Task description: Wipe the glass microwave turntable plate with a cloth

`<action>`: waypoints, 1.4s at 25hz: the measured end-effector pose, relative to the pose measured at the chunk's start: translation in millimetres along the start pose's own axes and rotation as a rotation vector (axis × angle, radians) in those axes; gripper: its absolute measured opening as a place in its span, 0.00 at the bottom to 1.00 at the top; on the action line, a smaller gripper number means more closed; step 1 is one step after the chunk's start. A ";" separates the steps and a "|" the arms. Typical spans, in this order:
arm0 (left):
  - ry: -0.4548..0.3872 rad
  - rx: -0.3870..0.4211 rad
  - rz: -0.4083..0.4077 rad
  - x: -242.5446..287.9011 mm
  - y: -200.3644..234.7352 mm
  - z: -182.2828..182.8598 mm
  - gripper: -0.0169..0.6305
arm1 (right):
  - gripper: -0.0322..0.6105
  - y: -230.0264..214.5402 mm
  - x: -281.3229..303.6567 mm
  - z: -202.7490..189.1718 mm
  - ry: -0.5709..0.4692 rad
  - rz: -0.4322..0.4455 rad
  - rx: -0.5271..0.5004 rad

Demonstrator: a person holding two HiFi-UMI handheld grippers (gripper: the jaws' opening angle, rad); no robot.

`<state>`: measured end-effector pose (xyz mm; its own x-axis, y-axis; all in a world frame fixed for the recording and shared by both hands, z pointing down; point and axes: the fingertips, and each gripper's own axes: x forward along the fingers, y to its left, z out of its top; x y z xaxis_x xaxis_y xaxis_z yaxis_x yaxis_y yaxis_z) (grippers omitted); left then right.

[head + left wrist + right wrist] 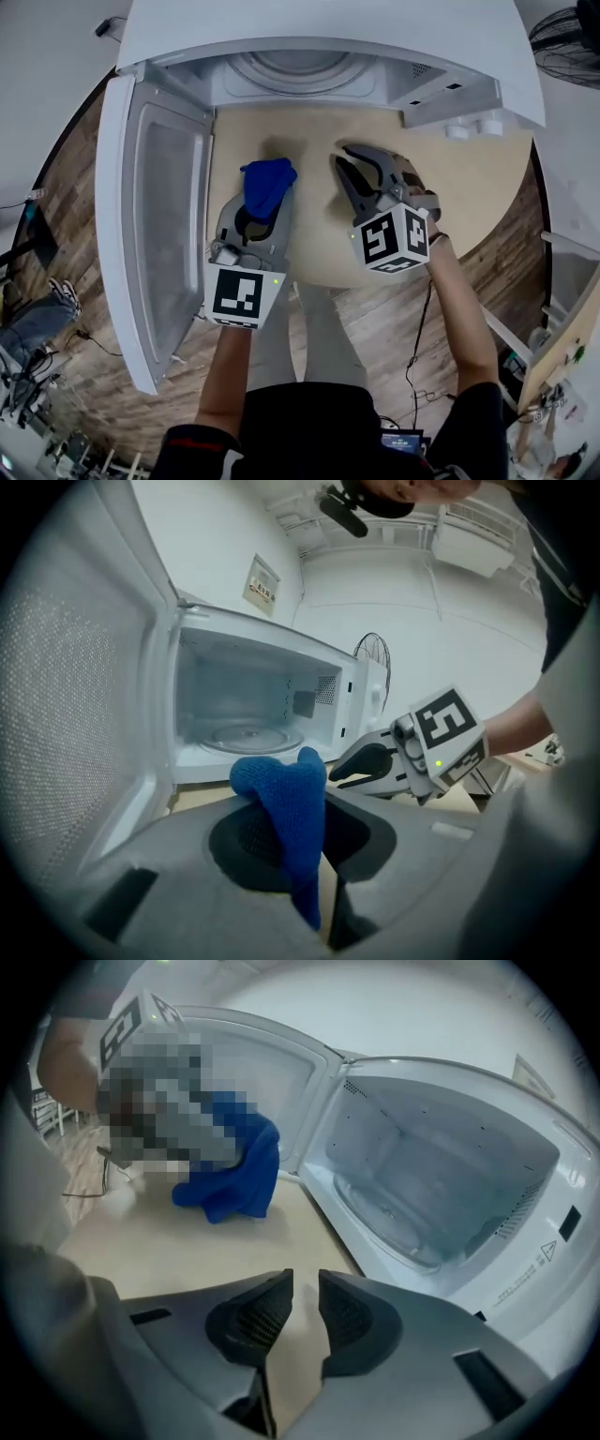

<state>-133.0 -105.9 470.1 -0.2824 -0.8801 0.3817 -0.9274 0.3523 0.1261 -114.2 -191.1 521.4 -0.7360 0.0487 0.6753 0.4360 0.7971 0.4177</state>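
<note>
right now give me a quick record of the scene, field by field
microwave: on table, door open
plate: inside microwave
cloth: blue, clamped in left tool, outside microwave
right tool: jaws slightly apart, empty
wiping: not yet begun

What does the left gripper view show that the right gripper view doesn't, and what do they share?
Only the left gripper view: the left tool clamped on the blue cloth, the right tool from outside with its marker cube, a fan beyond the microwave. Only the right gripper view: the right tool's jaws slightly apart with nothing between, a warning label on the microwave's front. Both: the open microwave, the glass turntable plate inside, the cloth, the tabletop.
</note>
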 end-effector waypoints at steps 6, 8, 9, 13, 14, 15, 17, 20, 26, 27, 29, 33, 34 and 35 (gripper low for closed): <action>-0.019 -0.025 0.008 3.4 4.0 -5.5 0.11 | 0.23 -31.8 12.6 9.9 -0.025 -0.069 -0.038; -0.021 -0.026 0.011 1.8 5.4 -7.3 0.11 | 0.28 -41.5 12.2 13.2 -0.035 -0.102 -0.033; -0.021 -0.027 0.013 1.5 6.4 -8.5 0.11 | 0.30 -45.9 12.3 13.9 -0.038 -0.117 -0.027; -0.012 -0.020 0.019 1.7 8.7 -14.4 0.11 | 0.44 -56.1 16.4 14.4 -0.050 -0.149 0.021; -0.010 -0.014 0.019 2.2 8.4 -15.5 0.11 | 0.46 -57.2 17.8 14.1 -0.053 -0.154 0.037; -0.010 -0.010 0.017 2.9 7.7 -16.2 0.11 | 0.48 -58.3 19.3 13.3 -0.056 -0.159 0.054; -0.011 -0.007 0.016 4.3 6.2 -17.1 0.11 | 0.49 -61.0 22.6 11.0 -0.061 -0.170 0.091; -0.006 -0.002 0.017 5.5 5.0 -19.5 0.11 | 0.50 -64.7 26.6 9.9 -0.081 -0.183 0.148; 0.006 0.012 0.017 9.1 5.4 -19.8 0.11 | 0.50 -71.1 32.2 13.0 -0.116 -0.189 0.242; 0.007 0.011 0.017 9.7 5.6 -19.4 0.11 | 0.50 -71.8 33.8 14.0 -0.117 -0.188 0.251; 0.005 0.011 0.018 10.8 6.4 -18.4 0.11 | 0.50 -72.8 37.6 16.8 -0.118 -0.187 0.258; -0.005 0.005 0.017 11.4 8.0 -18.0 0.11 | 0.50 -72.9 43.9 20.3 -0.101 -0.184 0.237; -0.005 0.003 0.017 11.1 8.4 -18.5 0.11 | 0.50 -72.8 44.8 20.6 -0.096 -0.185 0.233; -0.005 0.004 0.017 11.0 8.8 -18.9 0.11 | 0.50 -72.9 45.3 20.6 -0.092 -0.187 0.226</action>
<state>-139.6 -106.4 492.7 -0.2990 -0.8757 0.3791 -0.9235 0.3656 0.1160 -189.9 -234.7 509.0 -0.8408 -0.0650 0.5374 0.1704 0.9105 0.3767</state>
